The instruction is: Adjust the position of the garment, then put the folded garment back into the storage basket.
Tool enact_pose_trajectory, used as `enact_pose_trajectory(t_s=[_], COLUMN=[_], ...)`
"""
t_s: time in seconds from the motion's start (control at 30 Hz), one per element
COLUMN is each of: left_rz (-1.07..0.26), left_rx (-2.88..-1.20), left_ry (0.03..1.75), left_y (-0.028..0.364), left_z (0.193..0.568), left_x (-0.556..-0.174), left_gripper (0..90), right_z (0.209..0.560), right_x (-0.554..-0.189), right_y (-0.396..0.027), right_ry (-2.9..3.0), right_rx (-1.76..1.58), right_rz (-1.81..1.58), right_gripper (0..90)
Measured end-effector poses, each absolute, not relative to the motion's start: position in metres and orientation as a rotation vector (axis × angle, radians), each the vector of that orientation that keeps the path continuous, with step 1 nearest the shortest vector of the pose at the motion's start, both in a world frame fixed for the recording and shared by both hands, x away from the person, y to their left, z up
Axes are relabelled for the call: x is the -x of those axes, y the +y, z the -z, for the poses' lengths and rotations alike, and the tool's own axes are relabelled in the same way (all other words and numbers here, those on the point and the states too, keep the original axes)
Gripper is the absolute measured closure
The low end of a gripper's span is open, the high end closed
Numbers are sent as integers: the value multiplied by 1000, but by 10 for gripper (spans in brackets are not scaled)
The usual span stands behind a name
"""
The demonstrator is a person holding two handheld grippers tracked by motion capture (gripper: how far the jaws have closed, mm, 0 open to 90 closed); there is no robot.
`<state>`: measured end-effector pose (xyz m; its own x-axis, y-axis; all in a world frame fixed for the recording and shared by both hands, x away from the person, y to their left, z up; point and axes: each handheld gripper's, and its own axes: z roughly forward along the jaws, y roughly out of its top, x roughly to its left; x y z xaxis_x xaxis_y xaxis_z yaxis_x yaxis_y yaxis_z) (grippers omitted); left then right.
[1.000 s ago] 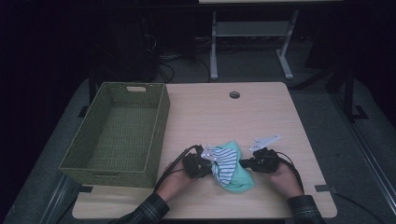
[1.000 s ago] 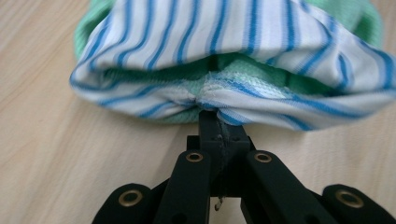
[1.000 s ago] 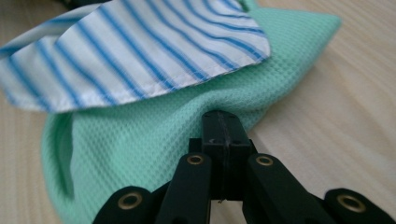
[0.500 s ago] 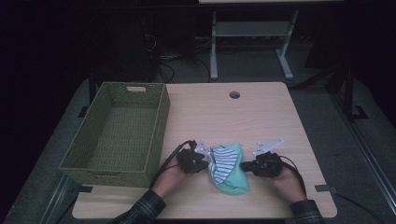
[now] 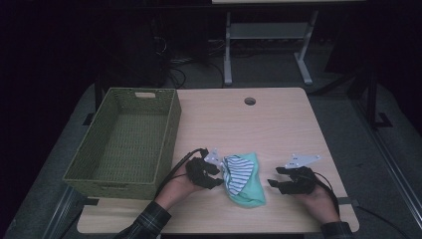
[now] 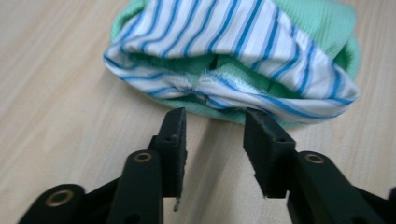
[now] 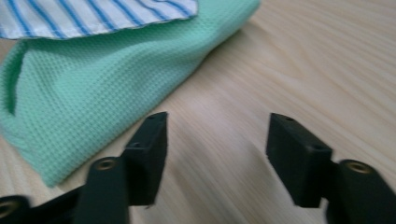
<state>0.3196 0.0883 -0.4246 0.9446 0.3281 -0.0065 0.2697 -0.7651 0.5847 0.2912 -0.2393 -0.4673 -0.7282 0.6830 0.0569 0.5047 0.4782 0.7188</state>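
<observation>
- Since the earlier frames both your grippers have let go of the folded cloth (image 5: 243,179) and drawn back from it, the right one farther toward the lower right of the high view; both sets of jaws have just been opening, with nothing between them.
- No readable writing or label shows on anything.
- At the left of the high view, the green woven basket (image 5: 89,172) stands on the table (image 5: 278,124) with nothing in it.
- Your left gripper (image 5: 217,175) lies low just left of the cloth, forearm entering from the bottom edge; in the left gripper view its released jaws point at the striped edge (image 6: 224,91), close to it but not pinching it.
- That cloth, mint green with a blue-striped white layer on top, lies folded on the table at lower centre, between your two grippers.
- Your right gripper (image 5: 274,177) rests well clear to the cloth's right, hand low on the table; its jaws stand apart over bare wood, the green fold (image 7: 93,84) ahead at their left.
</observation>
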Motion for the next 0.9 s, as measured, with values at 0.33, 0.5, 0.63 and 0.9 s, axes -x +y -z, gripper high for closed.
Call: enact_pose_trajectory(t_s=[0.33,0.5,0.63,0.9], left_rz=[-127,-101,-82,-26], left_rx=[-2490,-2511,-2526,-2558], left_ry=[354,279,254,225], left_y=[81,70,63,50], left_z=[407,404,406,413], left_x=[-328,-333,-337,-341], left_gripper=[455,418,374,249], right_z=[476,479,481,482], right_x=[-281,-279,-280,-280], right_y=[-256,-260,-261,-261], right_ry=[2410,2409,2404,2403], right_rx=[-1081,-1100,-1096,-1091], right_rz=[-1023,-1034,-1053,-1063], right_gripper=[200,181,169,165])
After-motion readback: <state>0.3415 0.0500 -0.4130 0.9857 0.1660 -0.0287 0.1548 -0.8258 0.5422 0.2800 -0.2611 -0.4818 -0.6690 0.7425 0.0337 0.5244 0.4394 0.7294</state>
